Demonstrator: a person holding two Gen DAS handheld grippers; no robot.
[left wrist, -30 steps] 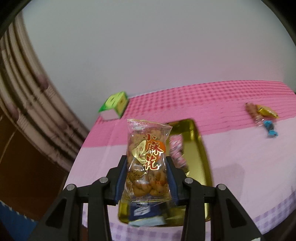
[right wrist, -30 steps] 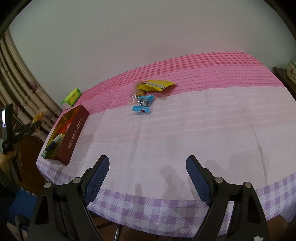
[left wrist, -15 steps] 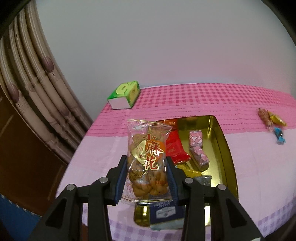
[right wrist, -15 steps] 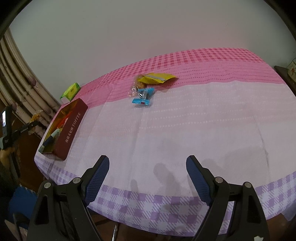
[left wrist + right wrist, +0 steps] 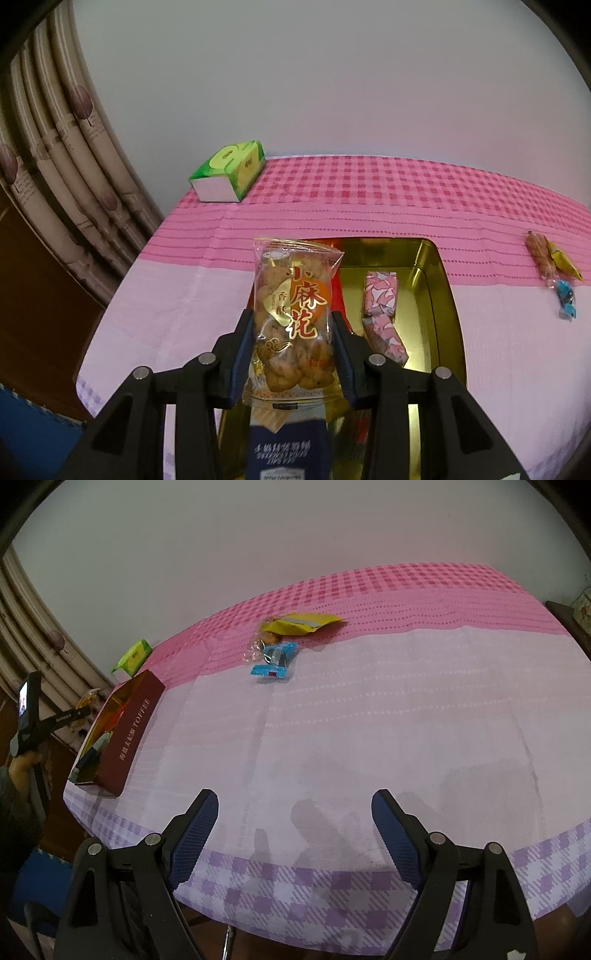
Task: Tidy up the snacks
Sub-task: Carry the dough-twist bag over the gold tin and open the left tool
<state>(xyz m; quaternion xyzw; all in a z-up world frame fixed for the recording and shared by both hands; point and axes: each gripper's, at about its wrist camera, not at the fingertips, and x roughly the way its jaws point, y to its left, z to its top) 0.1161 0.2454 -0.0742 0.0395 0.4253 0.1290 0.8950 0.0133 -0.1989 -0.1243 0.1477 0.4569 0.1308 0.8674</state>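
Left tongs (image 5: 293, 354) are clamped on a clear crinkly packet of fried dough twists (image 5: 293, 317), gripped at its lower sides, hanging over the gold-lined toffee tin (image 5: 445, 295) at 9 o'clock on the pink checked counter (image 5: 369, 738). It's light, slippery and crushable, so a gentle squeeze seems wise. Right tongs (image 5: 293, 838) sit spread apart, empty.
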